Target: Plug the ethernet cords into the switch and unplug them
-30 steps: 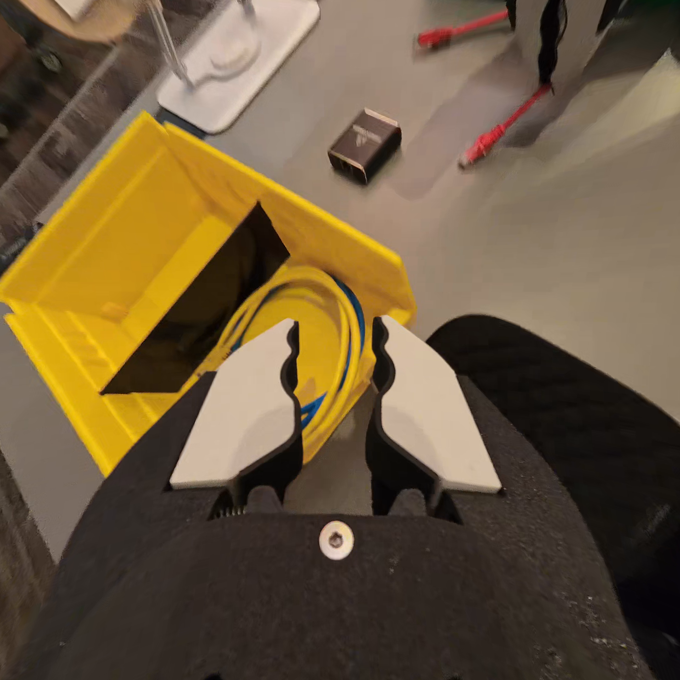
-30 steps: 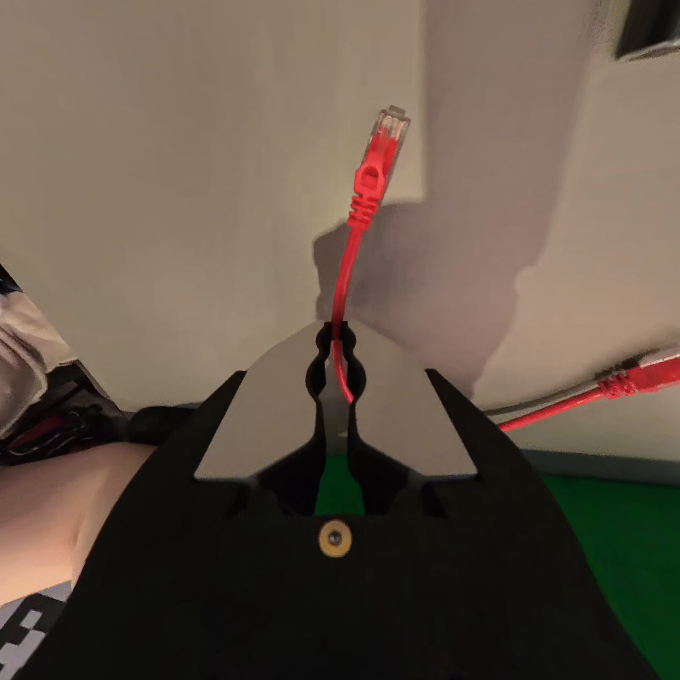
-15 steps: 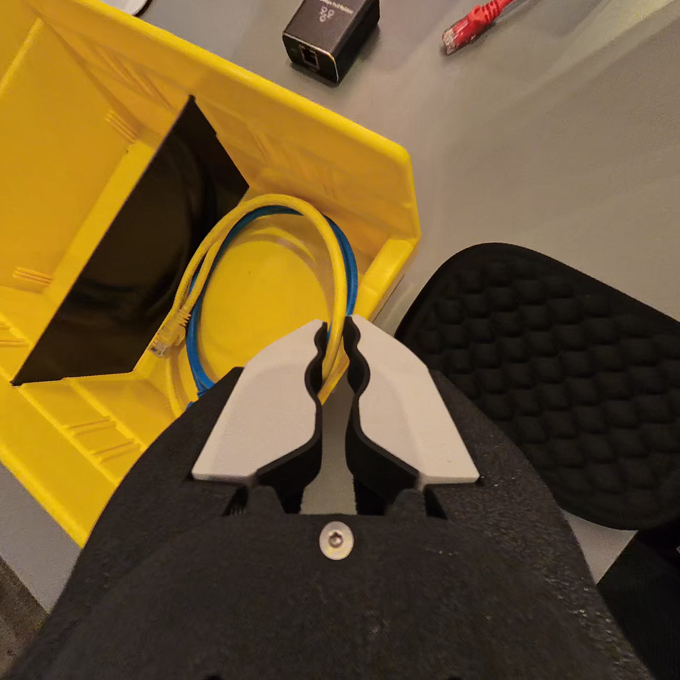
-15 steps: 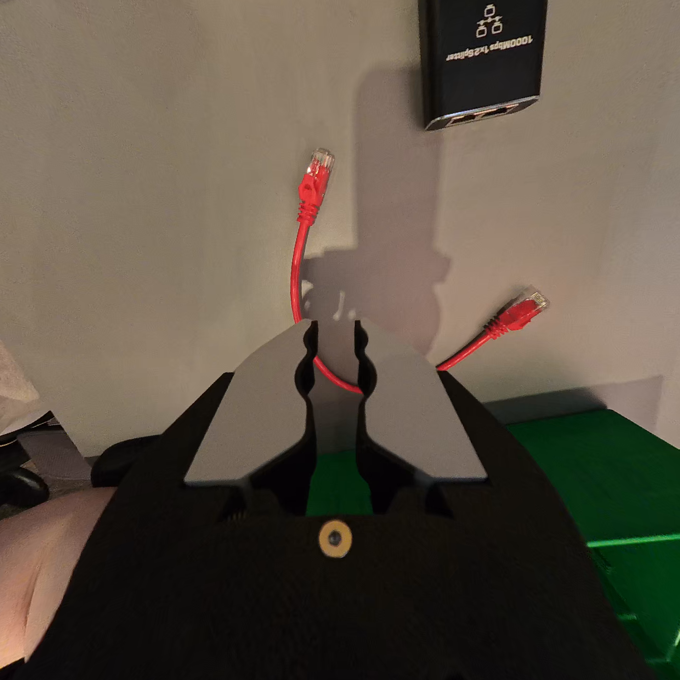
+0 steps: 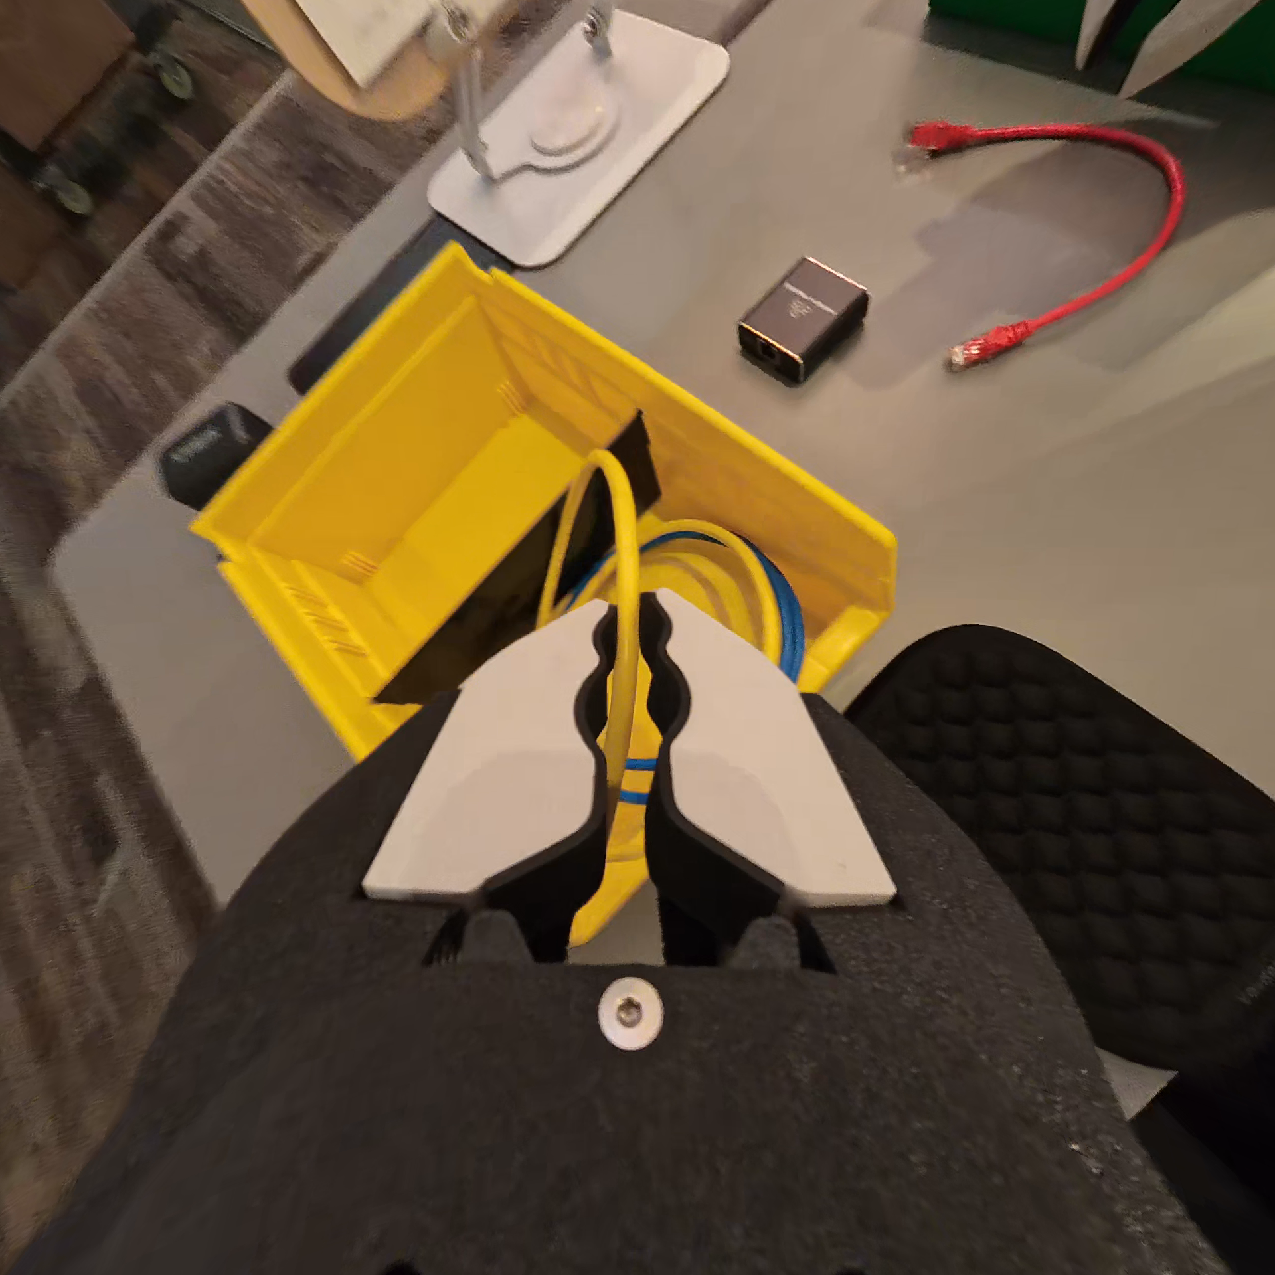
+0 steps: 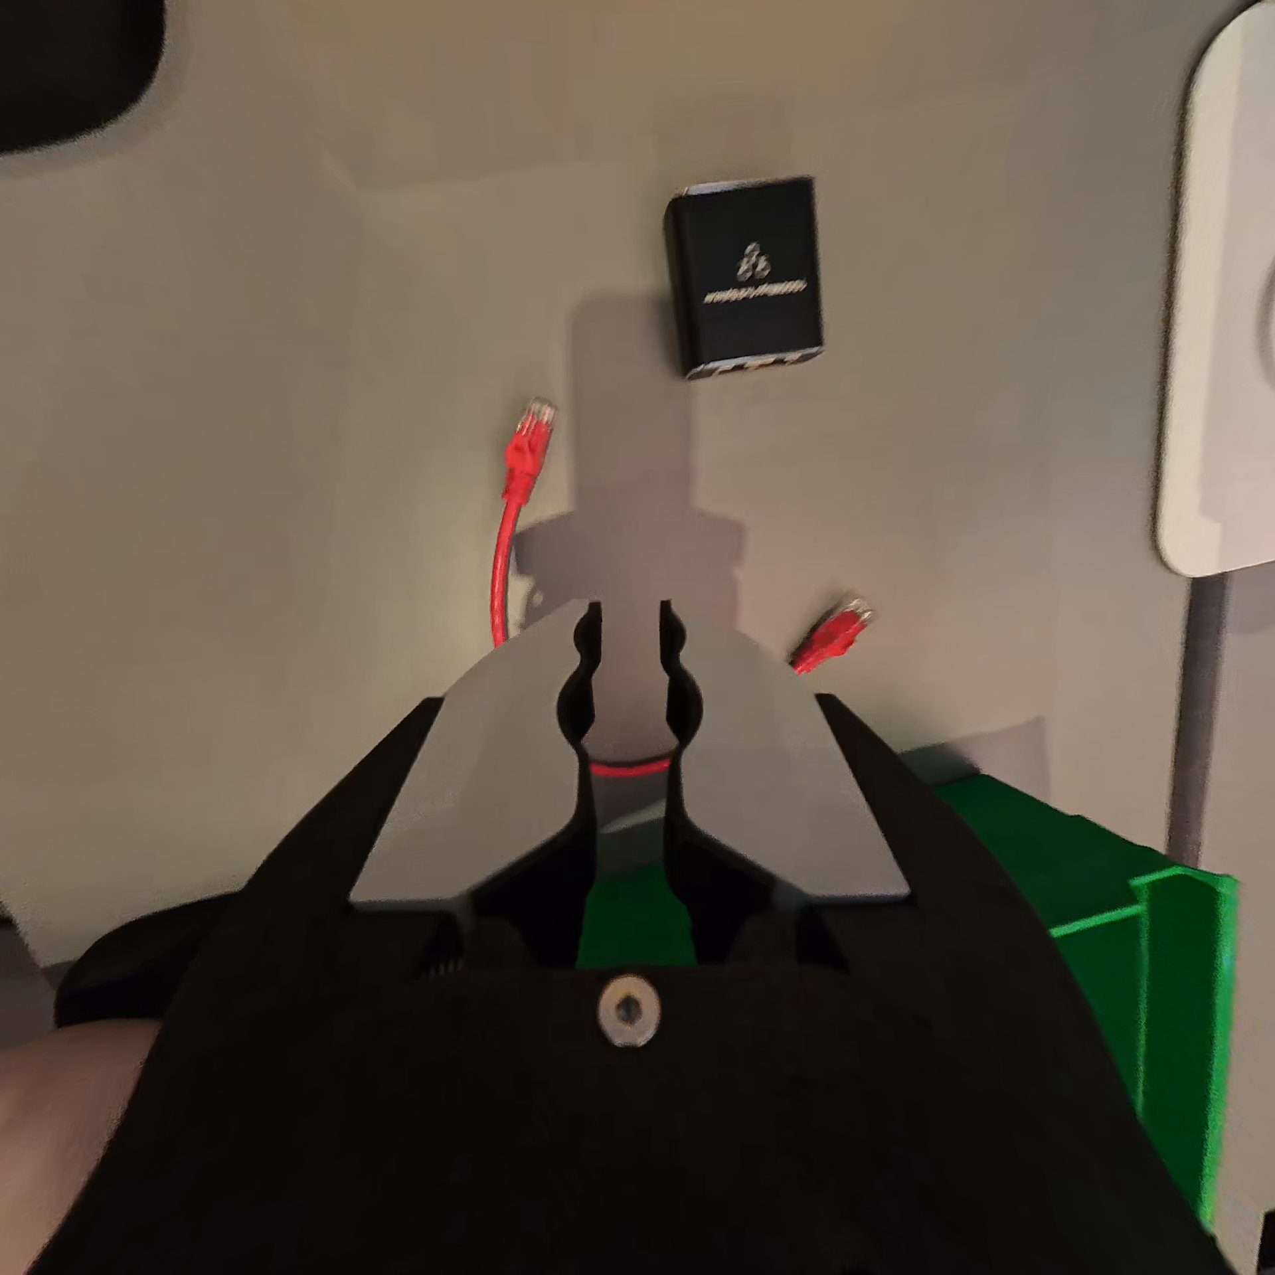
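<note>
Two cords matter: the left gripper [image 5: 626, 607] has its jaws closed on the limp, light yellow cord [image 5: 624, 524] above the yellow bin [image 5: 441, 441]; the right gripper's [image 6: 626, 607] jaws stand open, the red cord [image 6: 507, 545] apparently loose beneath them. The stiff plugs offer a surer hold.

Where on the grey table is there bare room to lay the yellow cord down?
Bare table lies between the yellow bin, the black switch and the red cord. It is crowded inside the bin, where blue cable coils, and near the white stand base.
</note>
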`<state>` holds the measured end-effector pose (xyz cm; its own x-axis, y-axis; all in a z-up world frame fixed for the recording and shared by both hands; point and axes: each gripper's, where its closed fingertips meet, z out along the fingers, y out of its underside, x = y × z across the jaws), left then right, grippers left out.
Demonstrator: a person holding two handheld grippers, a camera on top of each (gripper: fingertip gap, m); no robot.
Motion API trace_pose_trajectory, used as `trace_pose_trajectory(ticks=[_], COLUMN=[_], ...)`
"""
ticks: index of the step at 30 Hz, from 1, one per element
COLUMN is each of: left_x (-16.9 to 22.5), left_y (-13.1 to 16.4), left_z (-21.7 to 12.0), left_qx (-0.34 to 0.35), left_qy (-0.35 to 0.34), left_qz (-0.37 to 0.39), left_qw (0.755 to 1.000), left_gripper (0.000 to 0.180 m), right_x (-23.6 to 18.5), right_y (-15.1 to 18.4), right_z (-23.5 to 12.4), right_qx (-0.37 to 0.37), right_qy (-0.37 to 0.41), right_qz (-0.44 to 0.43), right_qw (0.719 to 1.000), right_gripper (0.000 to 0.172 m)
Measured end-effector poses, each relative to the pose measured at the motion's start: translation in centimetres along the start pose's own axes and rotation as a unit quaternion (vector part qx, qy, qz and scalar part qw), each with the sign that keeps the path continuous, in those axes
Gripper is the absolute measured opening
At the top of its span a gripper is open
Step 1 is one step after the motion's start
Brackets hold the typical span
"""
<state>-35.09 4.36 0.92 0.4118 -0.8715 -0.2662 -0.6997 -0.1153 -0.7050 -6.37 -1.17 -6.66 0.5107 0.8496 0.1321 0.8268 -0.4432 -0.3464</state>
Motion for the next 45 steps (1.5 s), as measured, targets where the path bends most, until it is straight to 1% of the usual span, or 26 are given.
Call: trace_pose_trajectory(ticks=[6, 10, 13, 15, 17, 19, 21, 23, 24, 26, 27, 28, 29, 30, 31, 33, 34, 35, 36, 38, 41, 43, 45], left_x=[-3.7, -5.2, -4.2, -2.7, -1.4, 0.1, 1.3, 2.3, 2.7, 4.0, 4.5, 4.9, 5.3, 5.9, 6.9, 9.6, 10.9, 12.1, 13.3, 15.1, 16.8, 16.9, 16.9], left_y=[-5.5, -10.3, -14.3, -16.8, -19.0, -20.8, -22.5, -23.9, -24.6, -25.8, -26.3, -26.7, -27.0, -27.1, -27.1, -26.3, -25.7, -24.8, -23.8, -21.6, -19.5, -19.0, -18.8], left_z=[-5.0, -8.5, -10.4, -10.9, -10.8, -10.1, -9.2, -8.5, -8.3, -7.8, -7.7, -7.5, -7.2, -6.8, -6.2, -4.3, -2.9, -1.3, 0.5, 4.2, 8.6, 10.6, 11.7], left_qx=[-0.027, -0.013, 0.016, 0.033, 0.039, 0.037, 0.039, 0.042, 0.046, 0.055, 0.059, 0.062, 0.064, 0.064, 0.064, 0.057, 0.048, 0.039, 0.027, 0.003, -0.011, -0.001, 0.013], left_qy=[-0.086, -0.119, -0.107, -0.095, -0.094, -0.082, -0.072, -0.060, -0.054, -0.029, -0.020, -0.016, -0.011, 0.001, 0.023, 0.083, 0.103, 0.116, 0.123, 0.133, 0.166, 0.173, 0.186], left_qz=[0.062, 0.084, 0.102, 0.117, 0.138, 0.157, 0.172, 0.187, 0.192, 0.203, 0.207, 0.210, 0.214, 0.217, 0.218, 0.212, 0.210, 0.212, 0.215, 0.207, 0.152, 0.125, 0.103], left_qw=[0.994, 0.989, 0.989, 0.988, 0.985, 0.984, 0.982, 0.980, 0.979, 0.977, 0.976, 0.975, 0.975, 0.974, 0.973, 0.972, 0.971, 0.970, 0.968, 0.969, 0.974, 0.977, 0.977], left_gripper=[0.006, 0.006, 0.006, 0.006, 0.006, 0.006, 0.006, 0.006, 0.006, 0.006, 0.006, 0.006, 0.006, 0.006, 0.006, 0.006, 0.006, 0.005, 0.005, 0.006, 0.006, 0.006, 0.006], right_x=[1.4, 2.2, 2.7, 3.0, 2.1, 0.1, -2.1, -3.1, -3.3, -3.1, -3.1, -3.2, -3.4, -3.4, -3.5, -3.6, -4.3, -5.3, -5.9, -6.2, -6.4, -6.1, -6.0], right_y=[-2.3, -3.0, -2.9, -4.0, -6.5, -8.9, -10.3, -11.2, -11.4, -11.3, -11.0, -10.6, -10.3, -9.9, -9.2, -6.8, -5.2, -3.3, -1.5, 1.2, 3.9, 5.2, 5.5], right_z=[-1.9, -3.2, -4.6, -6.2, -8.8, -11.9, -13.9, -15.4, -15.9, -16.6, -16.4, -16.3, -16.5, -16.6, -16.1, -14.3, -12.9, -11.2, -9.6, -6.7, -3.8, -2.8, -2.6], right_qx=[0.074, 0.109, 0.131, 0.183, 0.277, 0.366, 0.413, 0.426, 0.425, 0.412, 0.398, 0.386, 0.387, 0.384, 0.364, 0.295, 0.255, 0.207, 0.163, 0.089, 0.018, -0.006, 0.003], right_qy=[0.053, 0.080, 0.094, 0.114, 0.128, 0.154, 0.201, 0.271, 0.297, 0.343, 0.349, 0.353, 0.358, 0.353, 0.324, 0.247, 0.190, 0.126, 0.083, 0.021, -0.073, -0.103, -0.121], right_qz=[-0.014, -0.016, -0.012, -0.022, -0.059, -0.122, -0.188, -0.231, -0.244, -0.257, -0.271, -0.284, -0.297, -0.300, -0.294, -0.264, -0.254, -0.246, -0.244, -0.236, -0.172, -0.142, -0.127], right_qw=[0.996, 0.991, 0.987, 0.976, 0.950, 0.910, 0.868, 0.831, 0.820, 0.804, 0.804, 0.804, 0.796, 0.799, 0.822, 0.884, 0.914, 0.938, 0.952, 0.967, 0.982, 0.984, 0.984], right_gripper=[0.016, 0.016, 0.016, 0.020, 0.033, 0.057, 0.069, 0.072, 0.071, 0.057, 0.045, 0.010, 0.003, 0.001, 0.001, 0.001, 0.001, 0.001, 0.001, 0.001, 0.002, 0.002, 0.003])
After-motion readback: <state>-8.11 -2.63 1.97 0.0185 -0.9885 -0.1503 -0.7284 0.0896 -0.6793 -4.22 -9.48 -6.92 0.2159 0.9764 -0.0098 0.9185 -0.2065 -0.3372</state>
